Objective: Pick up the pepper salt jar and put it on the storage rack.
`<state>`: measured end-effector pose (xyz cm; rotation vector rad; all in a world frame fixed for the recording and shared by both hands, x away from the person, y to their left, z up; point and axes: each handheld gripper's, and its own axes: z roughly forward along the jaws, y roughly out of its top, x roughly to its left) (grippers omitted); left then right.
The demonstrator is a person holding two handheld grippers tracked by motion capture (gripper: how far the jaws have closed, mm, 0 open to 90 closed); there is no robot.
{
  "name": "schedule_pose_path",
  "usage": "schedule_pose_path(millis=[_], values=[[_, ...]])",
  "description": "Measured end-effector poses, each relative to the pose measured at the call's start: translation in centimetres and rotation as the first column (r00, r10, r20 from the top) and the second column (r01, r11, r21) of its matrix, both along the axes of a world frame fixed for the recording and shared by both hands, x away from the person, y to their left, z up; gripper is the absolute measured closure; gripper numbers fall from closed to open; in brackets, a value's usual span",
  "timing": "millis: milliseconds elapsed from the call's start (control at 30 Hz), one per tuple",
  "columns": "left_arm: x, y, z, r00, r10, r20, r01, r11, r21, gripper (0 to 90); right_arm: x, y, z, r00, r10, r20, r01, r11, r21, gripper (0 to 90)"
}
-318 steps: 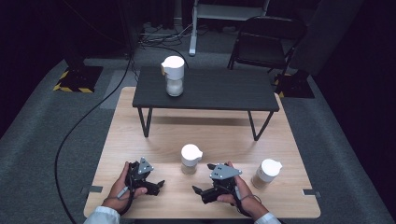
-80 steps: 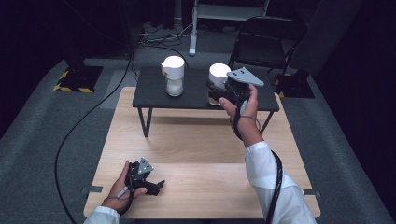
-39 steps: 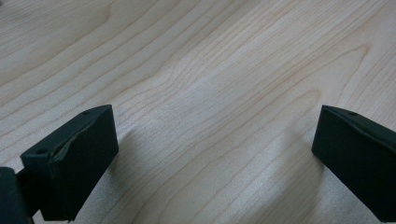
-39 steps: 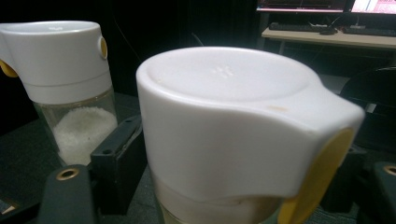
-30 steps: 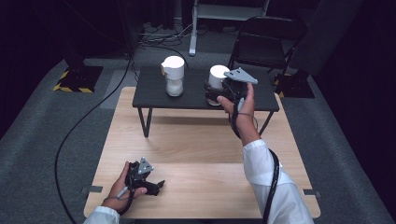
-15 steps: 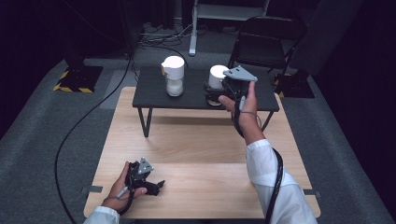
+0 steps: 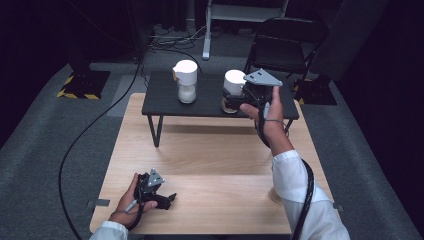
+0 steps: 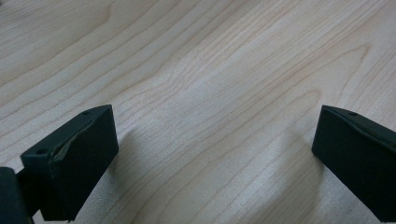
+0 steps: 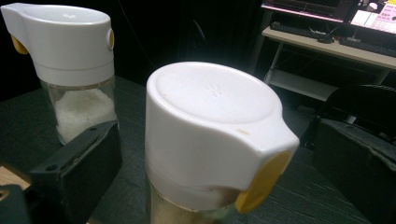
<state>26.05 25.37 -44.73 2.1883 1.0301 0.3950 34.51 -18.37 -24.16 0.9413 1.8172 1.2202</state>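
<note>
Bottom left of high view: left gripper (image 7: 159,196) rests on wood table (image 7: 210,155), jaws wide, nothing held. Upper centre: right gripper (image 7: 231,98), jaws just opened, straddles jar (image 7: 233,85) on black table (image 7: 165,102), w/o gripping. Second jar (image 7: 185,81) further left.

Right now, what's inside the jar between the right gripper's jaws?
The jar has a white lid with a yellow tab, and the glass below it looks brownish; its contents can't be made out. The other jar behind holds white grains. The right gripper is open around it.

A gap separates both jars (image 7: 185,80) (image 7: 233,82); bare wooden table (image 7: 215,165) lies below.
</note>
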Motion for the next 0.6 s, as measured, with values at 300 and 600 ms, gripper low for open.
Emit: schedule_pose_path(millis=[300,600], values=[[0.0,0.0,0.0,1.0,0.0,0.0,0.0,1.0,0.0,0.0,-1.3,-1.8,-0.3,0.9986,0.047,0.027,-0.047,0.999,0.007,1.1],[0.0,0.0,0.0,1.0,0.0,0.0,0.0,1.0,0.0,0.0,-2.9,-3.7,-1.3,0.9938,0.088,0.068,-0.088,0.996,-0.007,1.1]])
